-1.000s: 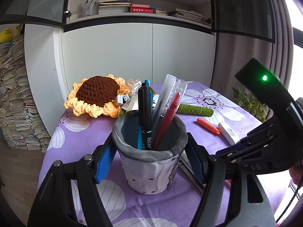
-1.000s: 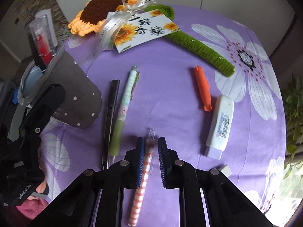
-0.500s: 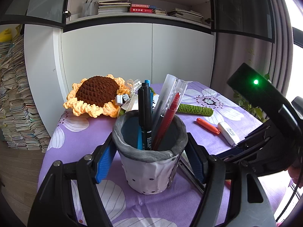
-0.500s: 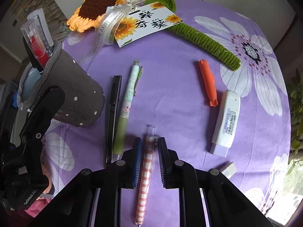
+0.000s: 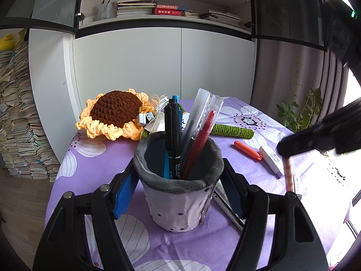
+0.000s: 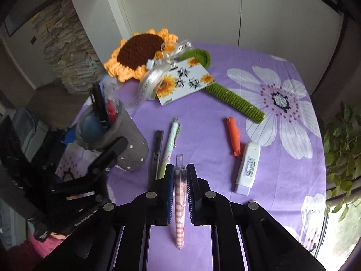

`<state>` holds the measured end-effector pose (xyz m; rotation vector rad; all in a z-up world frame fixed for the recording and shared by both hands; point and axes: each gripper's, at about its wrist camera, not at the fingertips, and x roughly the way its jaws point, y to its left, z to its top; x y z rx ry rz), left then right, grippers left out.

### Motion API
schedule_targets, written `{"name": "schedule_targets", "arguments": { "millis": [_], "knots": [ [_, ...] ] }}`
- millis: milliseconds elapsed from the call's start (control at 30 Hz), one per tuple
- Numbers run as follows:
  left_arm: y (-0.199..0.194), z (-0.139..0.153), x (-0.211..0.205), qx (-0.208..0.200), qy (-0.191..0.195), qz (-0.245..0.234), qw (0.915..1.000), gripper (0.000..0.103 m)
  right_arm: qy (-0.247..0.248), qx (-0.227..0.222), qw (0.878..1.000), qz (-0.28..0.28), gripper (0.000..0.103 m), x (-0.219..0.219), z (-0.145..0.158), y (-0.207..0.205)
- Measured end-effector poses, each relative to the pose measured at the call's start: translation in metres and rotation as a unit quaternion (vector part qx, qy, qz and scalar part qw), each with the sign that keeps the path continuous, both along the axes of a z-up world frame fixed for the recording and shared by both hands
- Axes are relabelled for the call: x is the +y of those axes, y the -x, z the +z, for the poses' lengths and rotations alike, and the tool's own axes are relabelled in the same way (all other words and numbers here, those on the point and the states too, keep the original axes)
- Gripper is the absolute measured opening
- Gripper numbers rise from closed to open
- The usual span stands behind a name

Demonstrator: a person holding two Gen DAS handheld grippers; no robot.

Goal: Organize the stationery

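Striped pen [image 6: 179, 201] pinched between right jaws

Both grippers are black plastic frames. The left gripper [image 5: 178, 194] and right gripper [image 6: 180, 192] carry ribbed blue pads and round silver screws.

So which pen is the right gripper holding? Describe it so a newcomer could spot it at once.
Start at the grey pen cup that the left gripper clamps on the purple floral tablecloth. Right of it, the right gripper is shut on a pen. Unlike the black and pale green pens lying beside it, its barrel is orange-and-white checked, with a clear cap.
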<state>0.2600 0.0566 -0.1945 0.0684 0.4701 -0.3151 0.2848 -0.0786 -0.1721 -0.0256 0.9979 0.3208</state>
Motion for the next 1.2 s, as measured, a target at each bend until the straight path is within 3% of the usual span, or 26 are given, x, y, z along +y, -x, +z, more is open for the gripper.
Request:
{"name": "schedule_targets", "arguments": {
  "millis": [267, 533, 733, 1200],
  "knots": [
    [0.0, 0.0, 0.0, 0.0, 0.0, 0.0, 1.0, 0.069, -0.047, -0.1, 0.994, 0.025, 0.011, -0.015, 0.089, 0.023],
    [0.0, 0.0, 0.0, 0.0, 0.0, 0.0, 1.0, 0.07, -0.064, -0.172, 0.982, 0.049, 0.011, 0.004, 0.142, 0.027],
    [0.0, 0.0, 0.0, 0.0, 0.0, 0.0, 1.0, 0.07, -0.066, -0.159, 0.983, 0.068, 0.011, 0.022, 0.133, 0.013],
    [0.0, 0.0, 0.0, 0.0, 0.0, 0.0, 1.0, 0.07, -0.048, -0.038, 0.996, 0.072, 0.011, 0.037, 0.063, -0.025]
  ]
}}
